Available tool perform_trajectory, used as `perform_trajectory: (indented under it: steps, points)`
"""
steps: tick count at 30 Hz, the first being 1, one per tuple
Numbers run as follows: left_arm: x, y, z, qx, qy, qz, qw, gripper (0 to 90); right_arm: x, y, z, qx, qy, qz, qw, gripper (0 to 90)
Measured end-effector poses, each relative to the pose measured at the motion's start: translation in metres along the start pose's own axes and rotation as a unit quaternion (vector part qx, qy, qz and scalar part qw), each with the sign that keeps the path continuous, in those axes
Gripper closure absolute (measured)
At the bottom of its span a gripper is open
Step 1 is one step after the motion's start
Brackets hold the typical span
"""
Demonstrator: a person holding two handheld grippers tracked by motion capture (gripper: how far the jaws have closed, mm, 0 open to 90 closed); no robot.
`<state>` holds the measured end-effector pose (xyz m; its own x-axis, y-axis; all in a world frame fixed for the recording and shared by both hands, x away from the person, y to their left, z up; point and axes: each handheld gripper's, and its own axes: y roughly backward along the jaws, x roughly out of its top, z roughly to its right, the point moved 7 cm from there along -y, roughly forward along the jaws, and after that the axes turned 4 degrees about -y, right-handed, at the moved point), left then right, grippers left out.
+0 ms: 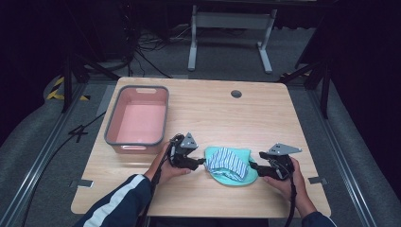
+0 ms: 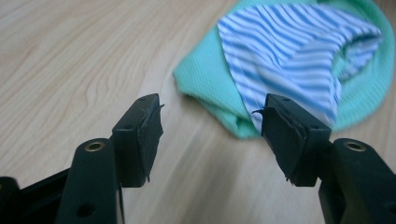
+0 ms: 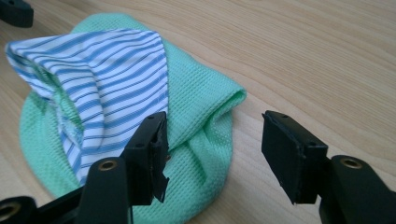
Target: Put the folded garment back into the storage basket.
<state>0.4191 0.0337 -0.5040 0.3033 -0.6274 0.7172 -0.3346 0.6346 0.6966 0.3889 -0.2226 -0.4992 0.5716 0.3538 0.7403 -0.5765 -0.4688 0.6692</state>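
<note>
Two grippers, one on each side of the cloth, and neither has a hold on it. Nearest the person's edge of the wooden table [image 1: 227, 208], the left gripper [image 1: 201, 161] comes in from the cloth's left, the right gripper [image 1: 253, 166] from its right, both pointing inward at table level.

Look along the left gripper's jaws [image 2: 210, 123]: they stand roughly half open, nothing but bare wood between them, and the green corner of the cloth lies just beyond the tips. One jaw's tip covers a bit of the striped edge in that view, though I cannot tell whether it touches. The right gripper [image 3: 212, 140] is likewise about half open; the folded green corner sits in or just beyond the gap, and the pads are not pressing on it.

The cloth itself, a mint-green waffle cloth [image 1: 243, 181] with a blue-and-white striped cloth [image 1: 227, 161] bunched on top, rests in a loose heap between the two tools.

Farther back on the left, well apart from the heap, the pink bin [image 1: 109, 124] with its grey rim holds nothing.

My read: this is an early stage. The approach is made; the pinch on both corners, then whatever lifting, folding or binning is intended, is all left to do.
</note>
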Motion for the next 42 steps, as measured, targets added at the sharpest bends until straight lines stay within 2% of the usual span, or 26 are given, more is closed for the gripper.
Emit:
perform_trajectory:
  steps: [5, 7, 11, 16, 19, 23, 25, 28, 29, 32, 35, 38, 42]
  points:
    - [0.005, -0.017, -0.005, 0.002, 0.009, -0.003, 1.0000, 36.2, 0.004, -0.010, 0.002, 0.001, -0.008, -0.002, 1.0000, 41.8]
    - [0.002, -0.025, -0.005, 0.002, 0.004, -0.017, 0.9998, 35.5, 0.004, -0.014, 0.000, 0.001, -0.009, -0.005, 1.0000, 41.7]
    - [-0.002, -0.034, -0.005, -0.011, 0.015, -0.016, 0.9997, 31.3, 0.001, -0.023, -0.007, 0.000, 0.003, -0.024, 0.9997, 41.6]
    - [-0.004, -0.035, -0.001, -0.003, -0.003, -0.021, 0.9998, 27.3, -0.006, -0.030, -0.005, -0.014, 0.002, -0.042, 0.9990, 40.3]
    - [-0.004, -0.036, 0.001, 0.001, 0.000, -0.015, 0.9999, 25.2, -0.008, -0.031, -0.003, -0.009, -0.014, -0.040, 0.9991, 39.7]
    - [-0.004, -0.036, 0.001, 0.004, -0.001, -0.015, 0.9999, 25.2, -0.009, -0.031, -0.006, -0.005, -0.014, -0.039, 0.9991, 45.2]
    - [-0.004, -0.035, 0.001, 0.005, -0.002, -0.018, 0.9998, 25.3, -0.009, -0.030, -0.008, -0.002, -0.013, -0.040, 0.9991, 50.9]
    - [-0.004, -0.034, 0.005, -0.004, -0.004, -0.018, 0.9998, 32.0, -0.008, -0.030, -0.012, 0.005, -0.010, -0.041, 0.9991, 60.6]
    - [-0.003, -0.033, 0.006, -0.004, -0.011, -0.020, 0.9997, 35.8, -0.008, -0.029, -0.013, 0.006, -0.008, -0.042, 0.9990, 63.8]
    - [-0.001, -0.033, 0.012, -0.019, -0.015, -0.021, 0.9995, 51.0, -0.008, -0.029, -0.017, 0.014, -0.008, -0.044, 0.9989, 72.2]
    - [0.000, -0.032, 0.016, -0.032, -0.018, -0.022, 0.9991, 64.2, -0.008, -0.029, -0.018, 0.017, -0.009, -0.042, 0.9989, 75.5]
    - [0.000, -0.033, 0.018, -0.045, -0.015, -0.019, 0.9987, 73.1, -0.009, -0.029, -0.019, 0.018, -0.005, -0.042, 0.9989, 78.6]
    - [0.000, -0.033, 0.019, -0.053, -0.011, -0.017, 0.9984, 79.7, -0.009, -0.029, -0.021, 0.015, -0.002, -0.040, 0.9991, 80.7]
